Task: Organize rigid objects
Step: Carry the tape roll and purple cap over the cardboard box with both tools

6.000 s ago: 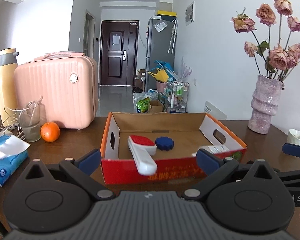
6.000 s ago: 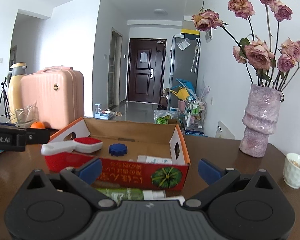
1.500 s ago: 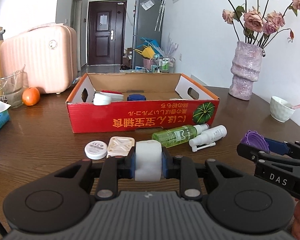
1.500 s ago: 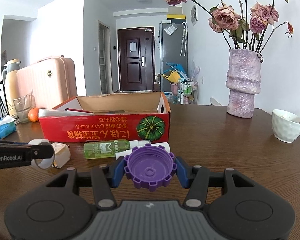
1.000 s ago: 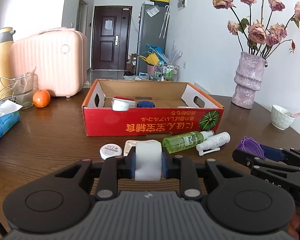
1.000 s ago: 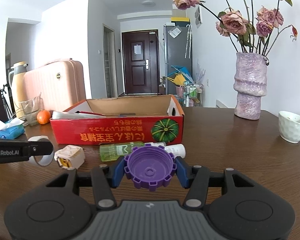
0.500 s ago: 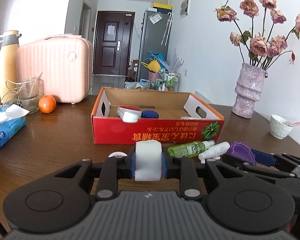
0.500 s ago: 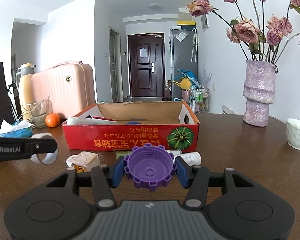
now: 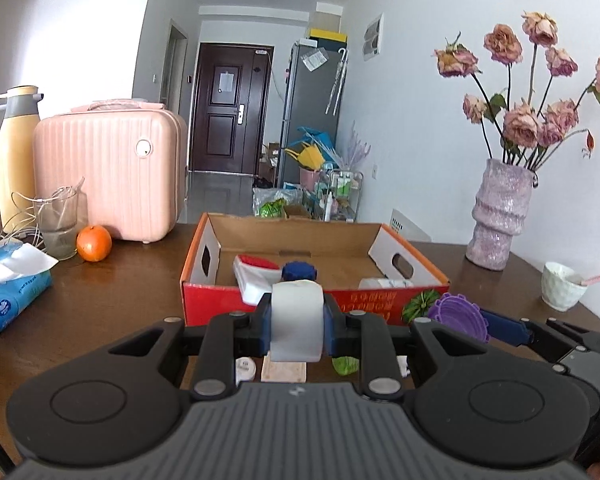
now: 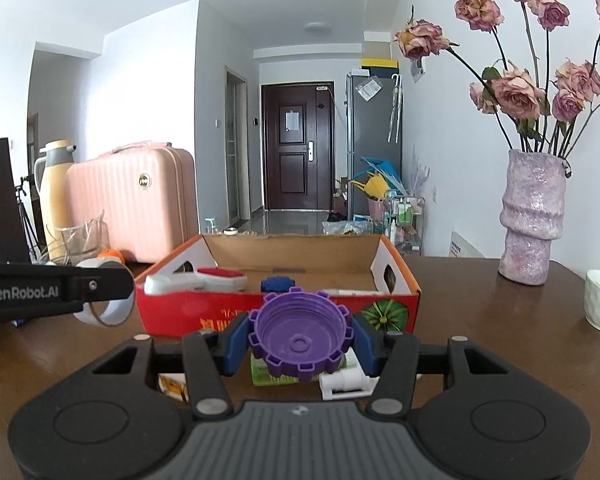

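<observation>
While clamped edgewise, purple cap (image 10: 300,340) shows notched rim and hollow underside.

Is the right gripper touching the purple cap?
Touching. The right wrist view shows the right gripper with both blue fingers pressed against the purple cap, held clear of the table.

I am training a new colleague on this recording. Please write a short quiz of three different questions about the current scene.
1. What does the left tool hold?
2. True or false: the purple cap lies inside the red box.
3. The blue cap is: A) in the box, B) beside the vase, C) by the orange.

Key: 1. A white tape roll. 2. False; the right tool grips it. 3. A.
</observation>
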A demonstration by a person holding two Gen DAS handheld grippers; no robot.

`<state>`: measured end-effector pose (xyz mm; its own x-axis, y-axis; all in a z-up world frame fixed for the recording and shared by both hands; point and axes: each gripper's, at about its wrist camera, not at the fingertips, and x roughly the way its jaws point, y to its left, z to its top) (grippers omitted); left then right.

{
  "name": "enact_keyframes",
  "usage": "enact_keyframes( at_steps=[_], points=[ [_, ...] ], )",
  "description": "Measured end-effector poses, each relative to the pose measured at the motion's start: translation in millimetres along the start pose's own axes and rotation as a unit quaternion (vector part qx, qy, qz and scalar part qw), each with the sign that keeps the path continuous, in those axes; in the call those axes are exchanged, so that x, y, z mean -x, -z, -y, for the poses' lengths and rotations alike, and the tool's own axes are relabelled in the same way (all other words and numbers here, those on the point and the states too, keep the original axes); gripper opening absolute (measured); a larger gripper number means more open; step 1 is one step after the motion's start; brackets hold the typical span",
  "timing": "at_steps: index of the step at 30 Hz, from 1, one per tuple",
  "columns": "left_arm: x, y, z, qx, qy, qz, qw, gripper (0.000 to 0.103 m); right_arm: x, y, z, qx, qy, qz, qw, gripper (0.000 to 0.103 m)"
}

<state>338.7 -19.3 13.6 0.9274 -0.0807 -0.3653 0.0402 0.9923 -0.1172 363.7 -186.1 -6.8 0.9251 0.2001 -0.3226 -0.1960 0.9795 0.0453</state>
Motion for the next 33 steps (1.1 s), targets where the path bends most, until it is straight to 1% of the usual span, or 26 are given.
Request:
enact_keyframes(
  at_steps=[14, 23, 33],
  points=[
    [-27, -23, 0, 0.021, -0.014, 0.02, 0.9995, 0.025, -32, -24, 2, -0.027, 0.0, 0.024, 0.999, 0.053],
    [-48, -33, 0, 0.028, -0.016, 0.024, 0.9992, 0.025, -51, -29, 7, -0.025, 0.006, 0.023, 0.999, 0.053],
    [-72, -39, 10, 0.028, -0.02, 0.023, 0.9991, 0.025, -68, -34, 14, -0.029, 0.006, 0.021, 0.999, 0.053]
  ],
)
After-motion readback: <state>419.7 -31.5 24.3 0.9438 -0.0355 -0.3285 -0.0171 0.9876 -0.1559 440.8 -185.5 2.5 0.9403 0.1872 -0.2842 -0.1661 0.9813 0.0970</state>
